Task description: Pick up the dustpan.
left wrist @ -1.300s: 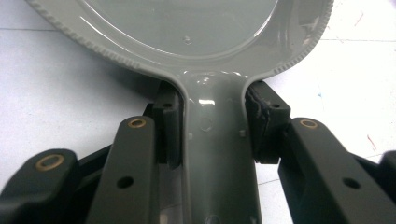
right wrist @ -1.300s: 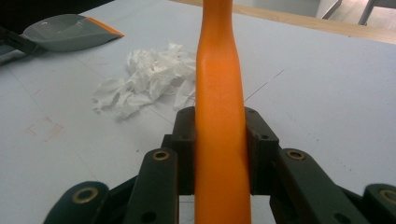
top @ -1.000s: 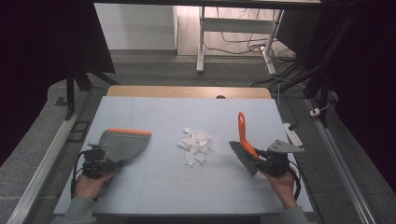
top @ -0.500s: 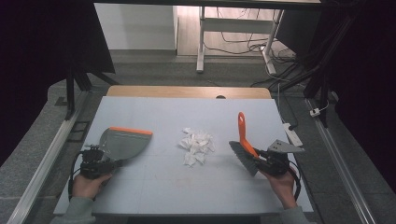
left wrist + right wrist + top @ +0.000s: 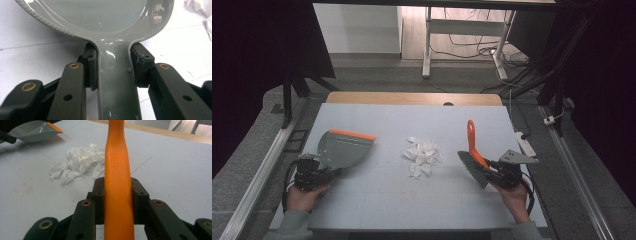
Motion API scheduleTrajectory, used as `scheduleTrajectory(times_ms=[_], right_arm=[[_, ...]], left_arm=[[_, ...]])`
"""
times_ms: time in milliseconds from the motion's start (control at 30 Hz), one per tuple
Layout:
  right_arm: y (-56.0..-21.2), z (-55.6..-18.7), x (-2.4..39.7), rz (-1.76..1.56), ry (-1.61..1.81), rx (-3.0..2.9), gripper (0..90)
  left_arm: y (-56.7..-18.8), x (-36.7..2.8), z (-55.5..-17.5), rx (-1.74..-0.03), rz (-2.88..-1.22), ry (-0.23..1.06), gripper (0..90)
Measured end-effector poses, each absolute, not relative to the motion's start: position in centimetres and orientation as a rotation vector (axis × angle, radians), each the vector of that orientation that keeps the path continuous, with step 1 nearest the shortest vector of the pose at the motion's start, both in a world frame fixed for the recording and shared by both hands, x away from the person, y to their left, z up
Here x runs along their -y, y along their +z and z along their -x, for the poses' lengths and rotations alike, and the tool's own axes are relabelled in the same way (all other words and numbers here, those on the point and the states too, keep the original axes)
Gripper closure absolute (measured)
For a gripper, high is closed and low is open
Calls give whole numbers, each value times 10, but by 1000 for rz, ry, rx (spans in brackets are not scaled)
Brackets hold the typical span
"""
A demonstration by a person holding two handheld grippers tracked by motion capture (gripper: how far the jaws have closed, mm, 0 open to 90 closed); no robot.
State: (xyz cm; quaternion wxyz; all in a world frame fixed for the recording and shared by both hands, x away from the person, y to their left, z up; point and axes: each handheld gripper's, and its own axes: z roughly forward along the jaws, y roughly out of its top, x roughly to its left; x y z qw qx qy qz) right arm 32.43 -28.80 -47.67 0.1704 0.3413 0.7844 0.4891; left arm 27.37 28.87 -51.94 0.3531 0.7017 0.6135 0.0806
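The left tool (image 5: 113, 72) grips the dustpan (image 5: 343, 148) by its handle, the right tool (image 5: 117, 195) clamps the brush (image 5: 474, 157), paper scraps (image 5: 422, 155) lying between them on the desk (image 5: 412, 120).

My right claw (image 5: 117, 202) holds a long, smooth orange plastic handle (image 5: 117, 170). Its two black jaws press on the handle from both sides. The handle goes straight up the middle. Behind it, on the flat, pale grey bench (image 5: 175, 170), lies a pile of crumpled white paper scraps (image 5: 77, 162). The pile is a little to the left of the handle. Far off in the top left corner is a grey plastic dustpan with an orange edge (image 5: 35, 131). A light wooden strip (image 5: 175, 133) runs along the far side of the bench.
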Motion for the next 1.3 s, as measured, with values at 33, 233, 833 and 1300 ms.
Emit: scheduleTrajectory(times_ms=[33, 233, 833, 1300], right_arm=[[-477, -325, 288, -970, 1392, -2228, 698], [-477, -325, 288, -976, 1394, -2224, 698], [-476, -325, 289, -984, 1404, -2213, 698], [-475, -324, 289, -985, 1413, -2210, 698]], left_arm=[[-519, -290, -273, -1576, -1813, 208, 615], [-516, -296, -272, -1527, -1802, 213, 615], [-502, -300, -265, -1336, -1873, 213, 615], [-489, -292, -259, -1167, -1972, 154, 614]])
